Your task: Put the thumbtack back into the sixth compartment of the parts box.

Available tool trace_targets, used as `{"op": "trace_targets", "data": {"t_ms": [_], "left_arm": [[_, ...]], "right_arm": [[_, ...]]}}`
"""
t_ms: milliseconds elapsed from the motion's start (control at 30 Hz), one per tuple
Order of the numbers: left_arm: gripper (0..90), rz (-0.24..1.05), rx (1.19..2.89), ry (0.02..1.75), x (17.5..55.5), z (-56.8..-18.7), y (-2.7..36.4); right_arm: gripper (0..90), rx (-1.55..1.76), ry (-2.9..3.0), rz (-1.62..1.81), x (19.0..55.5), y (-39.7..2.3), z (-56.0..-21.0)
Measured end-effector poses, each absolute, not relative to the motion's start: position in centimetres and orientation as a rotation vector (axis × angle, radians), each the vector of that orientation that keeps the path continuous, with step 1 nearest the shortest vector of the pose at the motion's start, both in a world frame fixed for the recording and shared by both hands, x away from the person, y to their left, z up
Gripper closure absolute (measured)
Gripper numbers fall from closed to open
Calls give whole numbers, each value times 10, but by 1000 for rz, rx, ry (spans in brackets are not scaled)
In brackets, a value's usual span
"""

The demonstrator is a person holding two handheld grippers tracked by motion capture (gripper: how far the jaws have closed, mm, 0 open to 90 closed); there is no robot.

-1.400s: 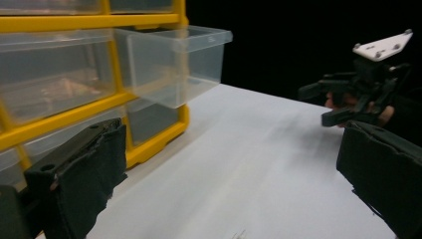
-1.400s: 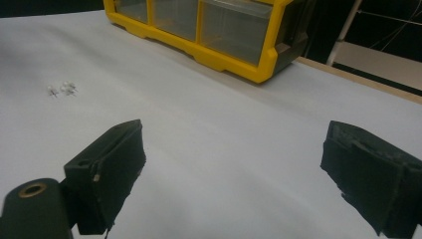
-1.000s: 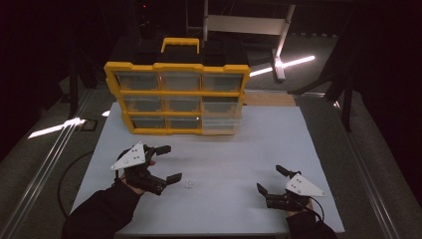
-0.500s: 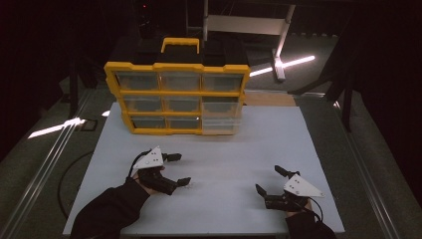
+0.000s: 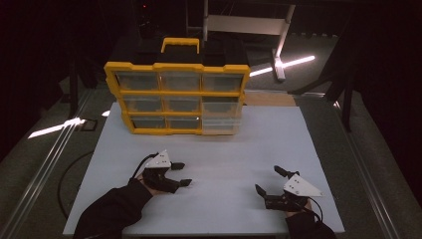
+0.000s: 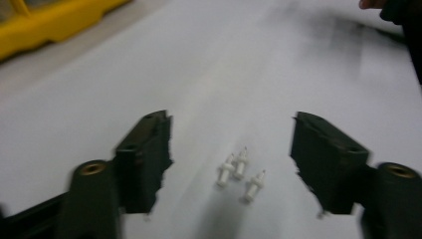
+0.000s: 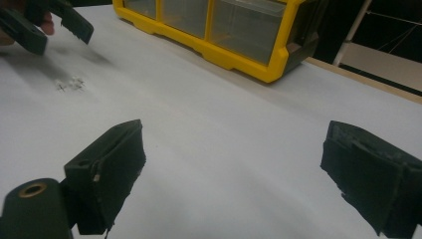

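Observation:
Three small white pegs lie close together on the white board. My left gripper hangs low over them at the front left. In the left gripper view the pegs sit between its two black pads, which have just been closing and stand apart without touching them. In the right gripper view the same pegs look like faint specks under the left gripper. My right gripper rests at the front right, open, with only bare board between its fingers.
A yellow drawer organizer with clear drawers and a carrying handle stands at the back of the board, its lower right drawer pulled out a little. Dark floor, a cable and lit strips surround the table. A metal frame stands behind.
The left gripper has come down toward the board and moved right, and its jaws have narrowed around the pegs. The right gripper has stayed where it was.

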State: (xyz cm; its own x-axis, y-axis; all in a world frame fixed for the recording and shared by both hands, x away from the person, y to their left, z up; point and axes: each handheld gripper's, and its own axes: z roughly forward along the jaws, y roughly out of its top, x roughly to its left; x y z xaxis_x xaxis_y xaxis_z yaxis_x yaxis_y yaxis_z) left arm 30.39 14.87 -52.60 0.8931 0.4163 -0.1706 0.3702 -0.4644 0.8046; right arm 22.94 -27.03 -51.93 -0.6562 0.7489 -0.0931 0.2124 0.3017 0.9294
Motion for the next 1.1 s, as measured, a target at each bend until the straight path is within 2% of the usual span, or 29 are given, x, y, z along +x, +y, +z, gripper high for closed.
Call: {"op": "trace_targets", "data": {"t_ms": [67,267,533,900,1067,1100], "left_arm": [[359,75,2119,566,304,-528,148],[577,40,2163,559,309,-533,147],[709,0,2214,536,314,-536,142],[731,-35,2251,535,318,-542,138],[852,-8,2273,526,320,-542,138],[853,-8,2274,524,320,-542,137]], "right_arm": [[98,852,2052,1348,229,-270,-519],[98,851,2053,1351,230,-271,-520],[98,857,2057,1352,230,-271,-520],[98,863,2058,1352,230,-272,-520],[99,861,2058,1352,230,-271,-520],[98,861,2058,1352,230,-271,-520]]}}
